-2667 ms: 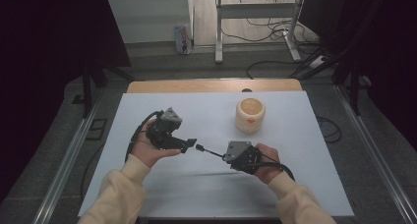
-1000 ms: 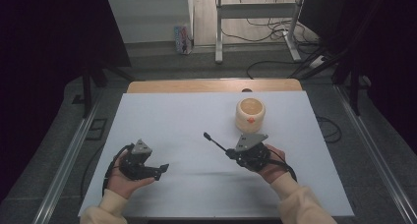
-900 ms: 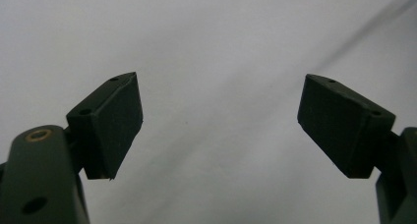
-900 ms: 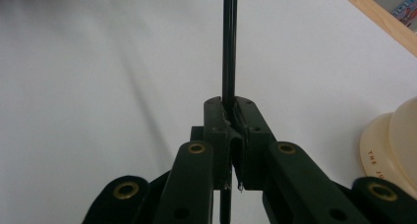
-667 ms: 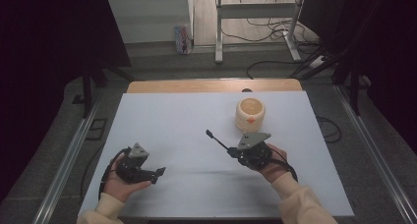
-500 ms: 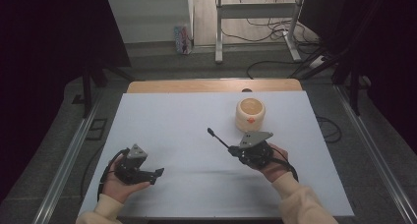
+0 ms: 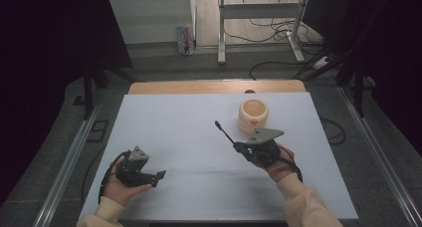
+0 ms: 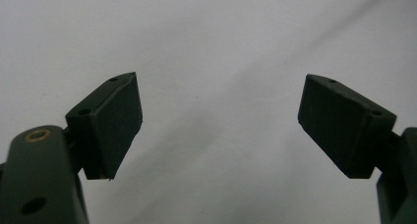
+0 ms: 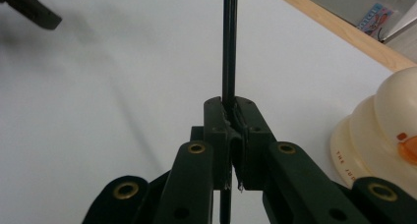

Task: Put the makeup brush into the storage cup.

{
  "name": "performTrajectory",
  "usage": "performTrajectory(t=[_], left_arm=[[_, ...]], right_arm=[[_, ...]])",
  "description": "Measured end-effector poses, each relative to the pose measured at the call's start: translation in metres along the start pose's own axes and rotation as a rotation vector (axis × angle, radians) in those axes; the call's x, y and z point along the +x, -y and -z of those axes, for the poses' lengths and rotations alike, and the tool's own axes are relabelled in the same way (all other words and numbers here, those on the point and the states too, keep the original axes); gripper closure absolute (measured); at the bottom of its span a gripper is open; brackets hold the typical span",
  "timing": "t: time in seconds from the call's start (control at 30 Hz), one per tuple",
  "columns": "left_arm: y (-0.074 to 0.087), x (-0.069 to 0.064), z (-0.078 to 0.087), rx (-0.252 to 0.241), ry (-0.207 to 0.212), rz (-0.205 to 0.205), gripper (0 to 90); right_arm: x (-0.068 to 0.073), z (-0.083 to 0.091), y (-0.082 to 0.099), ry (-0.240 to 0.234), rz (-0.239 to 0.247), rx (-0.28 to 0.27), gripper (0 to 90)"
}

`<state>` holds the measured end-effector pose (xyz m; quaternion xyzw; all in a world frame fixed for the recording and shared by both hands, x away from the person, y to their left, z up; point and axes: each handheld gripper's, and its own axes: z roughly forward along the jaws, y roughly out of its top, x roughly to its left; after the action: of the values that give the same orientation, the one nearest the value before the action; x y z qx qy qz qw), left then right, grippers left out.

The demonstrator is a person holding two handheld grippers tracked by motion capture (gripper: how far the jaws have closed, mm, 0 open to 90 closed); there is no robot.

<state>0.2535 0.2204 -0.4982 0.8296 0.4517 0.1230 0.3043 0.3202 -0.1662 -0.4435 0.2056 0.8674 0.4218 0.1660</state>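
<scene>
**Pen clamped in right tongs; left tongs released over bare table**

High view: The right gripper (image 7: 238, 146) sits at the right of the white table (image 7: 189, 137), held in the person's right hand (image 7: 276, 162). A thin black pen (image 7: 224, 133) sticks out of its front end, pointing away from the person and to the left, its far tip raised clear of the table. A cream duck-shaped pot (image 7: 253, 115) stands just beyond this gripper, near it but apart from the pen. The left gripper (image 7: 158, 176) is low at the left, well apart from the pen, cradled in the left hand (image 7: 117, 184).

Left gripper view: The left gripper (image 8: 219, 126) has its jaws spread wide. Nothing lies between the pads (image 8: 118, 121); plain white table surface shows behind them.

Right gripper view: The right gripper (image 9: 235, 135) is clenched on the pen (image 9: 228, 47). The shaft runs straight up from between the closed jaws, pinched on both sides, with a short length passing below the grip. The pot (image 9: 378, 135) stands to the right of the jaws, not touching them.
</scene>
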Motion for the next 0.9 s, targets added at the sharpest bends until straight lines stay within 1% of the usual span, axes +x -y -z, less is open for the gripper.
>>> performTrajectory(t=[0.37,0.53,0.9], left_arm=[[0.000,0.001,0.000,0.003,-0.001,-0.001,17.2],[0.000,0.002,0.001,0.006,-0.001,-0.005,17.2],[0.000,0.002,0.001,0.004,-0.001,-0.004,17.2]], right_arm=[[-0.009,0.001,-0.001,0.011,-0.082,-0.048,85.3],[-0.012,0.002,-0.001,0.007,-0.118,-0.070,85.4],[-0.017,0.003,0.000,0.003,-0.161,-0.082,85.9]])
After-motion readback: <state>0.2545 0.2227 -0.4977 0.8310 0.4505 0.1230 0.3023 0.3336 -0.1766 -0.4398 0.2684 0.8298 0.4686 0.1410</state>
